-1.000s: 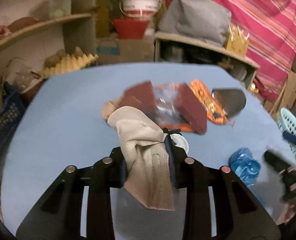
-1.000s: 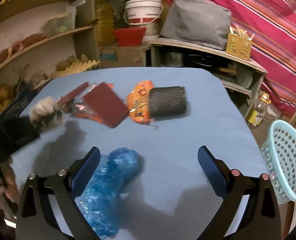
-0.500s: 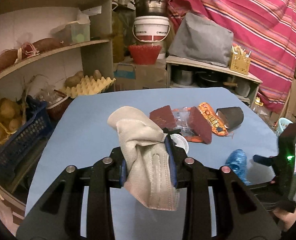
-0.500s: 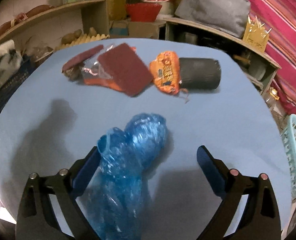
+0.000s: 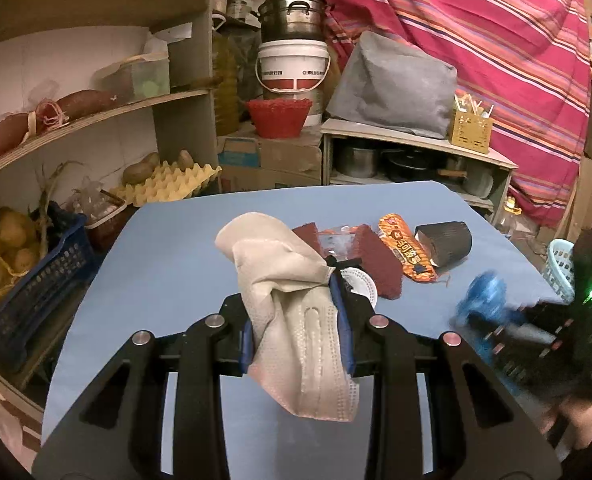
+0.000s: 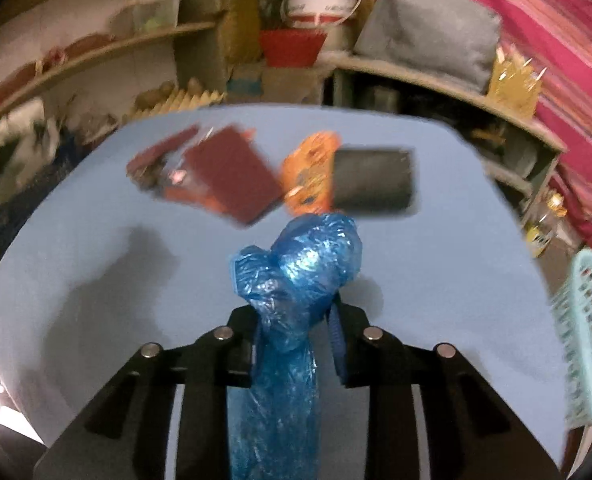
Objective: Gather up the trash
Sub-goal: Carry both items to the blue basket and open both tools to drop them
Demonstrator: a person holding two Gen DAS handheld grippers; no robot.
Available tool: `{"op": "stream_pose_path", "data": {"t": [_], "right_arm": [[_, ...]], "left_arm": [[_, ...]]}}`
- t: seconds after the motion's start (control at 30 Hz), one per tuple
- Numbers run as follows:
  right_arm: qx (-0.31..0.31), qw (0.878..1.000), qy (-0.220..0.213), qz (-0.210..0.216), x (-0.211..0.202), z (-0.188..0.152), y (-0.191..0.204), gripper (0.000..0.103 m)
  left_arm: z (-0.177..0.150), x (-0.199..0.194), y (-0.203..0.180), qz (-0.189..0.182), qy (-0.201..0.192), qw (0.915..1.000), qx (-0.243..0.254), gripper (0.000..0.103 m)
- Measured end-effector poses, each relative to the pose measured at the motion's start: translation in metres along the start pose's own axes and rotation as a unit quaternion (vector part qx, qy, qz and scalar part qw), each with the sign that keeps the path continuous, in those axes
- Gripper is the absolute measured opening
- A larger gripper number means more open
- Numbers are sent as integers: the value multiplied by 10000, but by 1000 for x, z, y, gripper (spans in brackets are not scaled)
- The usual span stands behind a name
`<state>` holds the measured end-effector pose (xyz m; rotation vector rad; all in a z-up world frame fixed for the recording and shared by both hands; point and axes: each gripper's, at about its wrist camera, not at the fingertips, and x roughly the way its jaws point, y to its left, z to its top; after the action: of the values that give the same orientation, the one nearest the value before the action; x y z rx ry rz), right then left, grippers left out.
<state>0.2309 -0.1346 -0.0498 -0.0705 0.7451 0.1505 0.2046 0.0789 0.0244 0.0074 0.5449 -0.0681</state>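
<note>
Blue crinkled plastic — a bunched bag [image 6: 296, 280] — is sitting pinched in the right gripper [image 6: 296, 332], its jaws closed on the bag's neck and holding it clear above the desk [image 6: 96, 272]. The left gripper [image 5: 297, 320] is likewise clamping a beige face mask [image 5: 292, 312], the cloth hanging down between its jaws. So two pieces are in hand, neither yet dropped; the pale mesh basket [image 6: 591, 332] is standing off the desk's right edge, probably the bin for them. Still lying on the desk are the dark red pads [image 5: 377, 260], a clear wrapper [image 5: 335, 242] between them, an orange snack packet [image 5: 405, 250], a black cup on its side [image 5: 445, 242] and a small white disc [image 5: 359, 284] — most of the job is remaining. The packet is carrying printed characters, too small and blurred to read; the white bucket [image 5: 294, 66] behind is bearing a red label, also illegible.
</note>
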Motion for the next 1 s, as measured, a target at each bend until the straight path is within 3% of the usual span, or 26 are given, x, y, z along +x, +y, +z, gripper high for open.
{"op": "stream_pose_path", "data": {"t": [0.37, 0.7, 1.0], "right_arm": [[518, 9938, -818, -541, -67, 28, -110, 27], [1405, 9812, -889, -983, -97, 5, -212, 27], [1704, 9724, -728, -1418, -108, -27, -266, 27]], "left_arm": [[8, 13, -40, -102, -46, 9997, 209, 31], [17, 32, -112, -524, -69, 9972, 524, 31], [13, 52, -187, -976, -5, 9917, 832, 31]]}}
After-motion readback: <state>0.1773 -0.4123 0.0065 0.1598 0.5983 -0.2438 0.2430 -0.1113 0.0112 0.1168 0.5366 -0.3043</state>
